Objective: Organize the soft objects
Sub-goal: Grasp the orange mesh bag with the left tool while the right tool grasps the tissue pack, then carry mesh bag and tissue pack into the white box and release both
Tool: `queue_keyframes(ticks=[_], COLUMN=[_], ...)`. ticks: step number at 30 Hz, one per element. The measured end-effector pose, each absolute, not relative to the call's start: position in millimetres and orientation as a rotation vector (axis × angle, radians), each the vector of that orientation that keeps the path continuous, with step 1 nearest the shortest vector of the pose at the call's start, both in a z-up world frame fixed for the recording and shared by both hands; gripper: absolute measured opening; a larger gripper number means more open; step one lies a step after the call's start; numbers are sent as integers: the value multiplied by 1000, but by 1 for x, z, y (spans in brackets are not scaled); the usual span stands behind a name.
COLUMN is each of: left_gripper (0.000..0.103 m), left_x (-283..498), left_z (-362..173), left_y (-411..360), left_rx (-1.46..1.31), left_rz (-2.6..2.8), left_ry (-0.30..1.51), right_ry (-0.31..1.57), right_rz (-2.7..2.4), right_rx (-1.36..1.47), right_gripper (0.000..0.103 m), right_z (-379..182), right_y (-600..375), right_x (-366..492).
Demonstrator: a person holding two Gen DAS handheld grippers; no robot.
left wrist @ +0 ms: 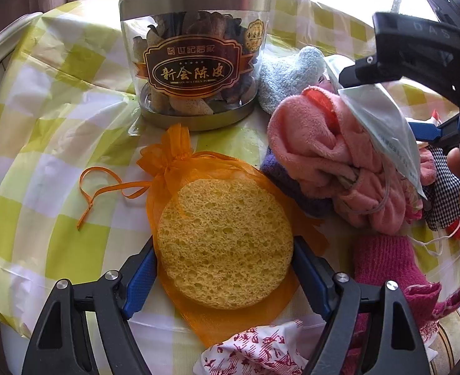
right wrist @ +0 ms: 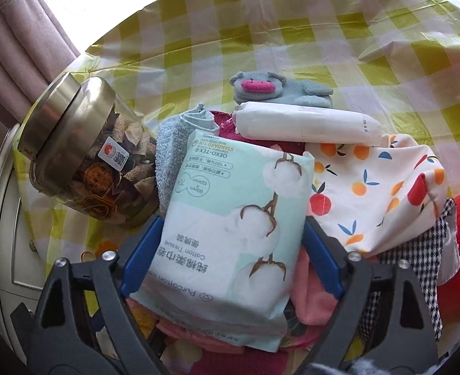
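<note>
L tongs, bottom centre of the left wrist view, stand wide w/ blue pads touching both edges of the round yellow sponge. It lies flat on the orange mesh bag on the checked tabletop, likely so it can slide into the bag. R tongs, bottom centre of the right wrist view, are also wide & bracket the cotton tissue pack atop the cloth pile; pads seem to touch its sides, prob. to lift it clear. Jar stands behind the sponge.
</note>
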State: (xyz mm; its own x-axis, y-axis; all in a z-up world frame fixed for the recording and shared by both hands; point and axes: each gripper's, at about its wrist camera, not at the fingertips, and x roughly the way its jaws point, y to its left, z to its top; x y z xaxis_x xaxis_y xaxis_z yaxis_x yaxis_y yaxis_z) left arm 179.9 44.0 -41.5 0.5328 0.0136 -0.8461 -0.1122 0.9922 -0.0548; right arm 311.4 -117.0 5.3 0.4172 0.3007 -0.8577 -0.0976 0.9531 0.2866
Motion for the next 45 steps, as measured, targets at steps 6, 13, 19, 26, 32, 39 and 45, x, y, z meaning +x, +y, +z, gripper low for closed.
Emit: queue_keyframes(ticks=[6, 13, 19, 26, 32, 39, 45], left_gripper=[81, 81, 81, 81, 81, 81, 81], left_x=[174, 161, 143, 117, 98, 77, 65], left_z=[-35, -20, 3, 40, 59, 73, 77], left_y=[50, 55, 49, 30, 6, -31, -65], left_rx=[-133, -142, -111, -24, -8, 8, 26], left_rz=[78, 94, 118, 133, 108, 61, -21], left_ry=[967, 897, 785, 620, 579, 551, 539], right_ry=[1059, 961, 862, 803, 797, 773, 786], right_rz=[291, 283, 290, 276, 240, 217, 141], right_rx=[163, 101, 49, 8, 12, -1, -9], right_gripper=[81, 81, 81, 81, 81, 81, 81], right_z=[11, 36, 64, 79, 84, 90, 86], right_y=[-119, -132, -144, -171, -206, -241, -281], right_x=[301, 275, 234, 180, 147, 112, 82])
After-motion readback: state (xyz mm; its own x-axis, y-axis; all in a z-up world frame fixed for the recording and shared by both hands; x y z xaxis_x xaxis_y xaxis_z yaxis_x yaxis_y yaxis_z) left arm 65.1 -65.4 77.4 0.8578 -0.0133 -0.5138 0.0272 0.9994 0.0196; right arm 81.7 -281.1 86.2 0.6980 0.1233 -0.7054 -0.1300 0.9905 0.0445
